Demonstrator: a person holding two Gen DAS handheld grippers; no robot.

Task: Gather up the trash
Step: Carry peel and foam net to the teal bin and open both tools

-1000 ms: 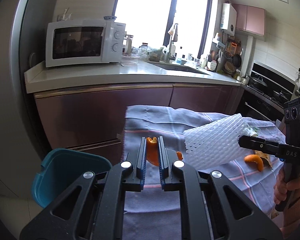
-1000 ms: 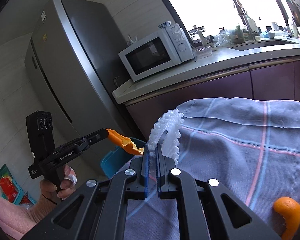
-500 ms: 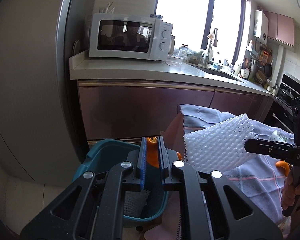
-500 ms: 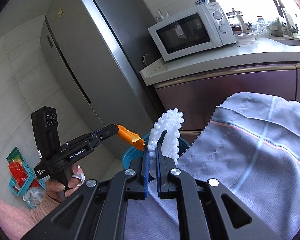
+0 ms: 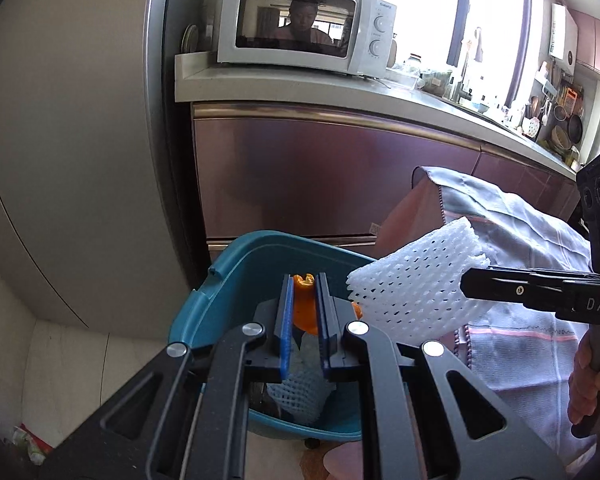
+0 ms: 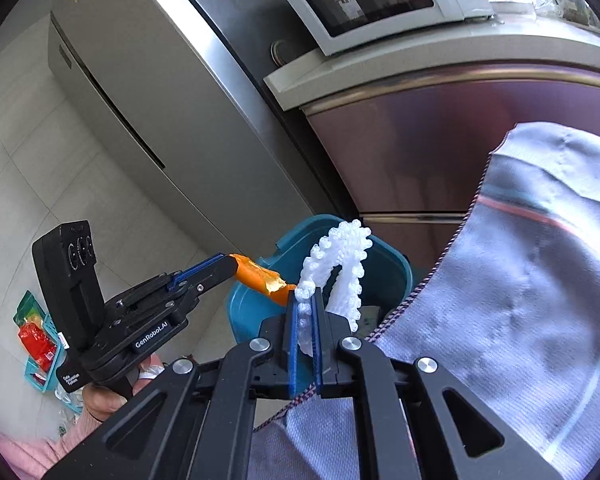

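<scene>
Holding an orange peel (image 5: 304, 308) pinched between its narrow jaws, the left hand-held gripper (image 5: 304, 300) hangs over a teal bin (image 5: 236, 280) that stands on the floor beside a cloth-draped counter (image 5: 540, 320). Inside the bin lies a piece of white foam netting (image 5: 300, 392); whatever else it holds is hidden by the tool. From the right wrist view, the peel (image 6: 260, 278) sticks out past the left gripper's tips, its long axis running on along the fingers toward the bin (image 6: 384, 264). The right hand-held gripper (image 6: 306, 312) is clamped on a white foam fruit net (image 6: 342, 264), which arches upward from the jaws above the bin's near rim. A microwave (image 5: 300, 28) sits on the kitchen worktop beside a grey fridge (image 6: 140, 80).
</scene>
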